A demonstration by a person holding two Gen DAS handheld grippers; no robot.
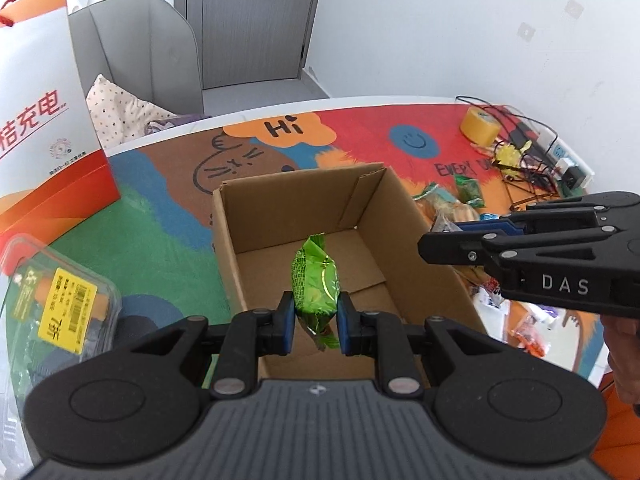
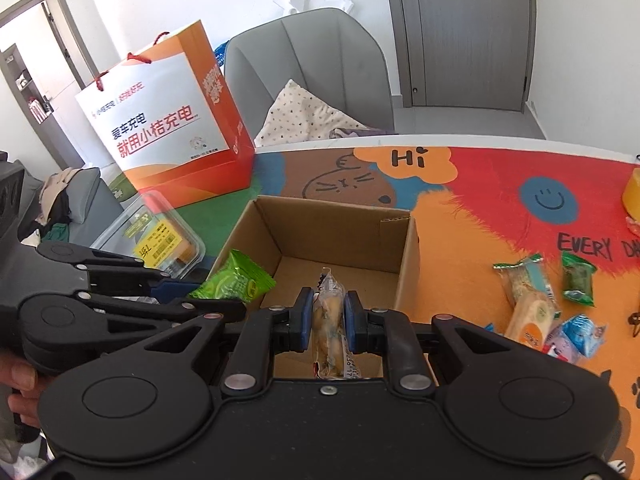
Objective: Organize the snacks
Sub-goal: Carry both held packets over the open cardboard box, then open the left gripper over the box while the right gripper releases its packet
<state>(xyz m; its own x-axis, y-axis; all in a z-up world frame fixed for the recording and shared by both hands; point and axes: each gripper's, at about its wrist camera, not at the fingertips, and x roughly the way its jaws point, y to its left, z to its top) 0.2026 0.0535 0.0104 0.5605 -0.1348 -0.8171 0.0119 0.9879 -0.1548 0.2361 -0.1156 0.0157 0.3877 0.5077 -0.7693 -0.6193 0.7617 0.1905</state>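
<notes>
Two sets of fingers each pinch a snack: left gripper [image 1: 316, 312] squeezes the green packet [image 1: 314, 284], right gripper [image 2: 328, 322] the yellow cake bar [image 2: 329, 332]. Both hang over the cardboard box [image 2: 340, 232]. Lower first, then let go inside.

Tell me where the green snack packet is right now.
The green snack packet is clamped between the left gripper pads, held over the open cardboard box; in the right wrist view it shows at the box's left edge.
</notes>
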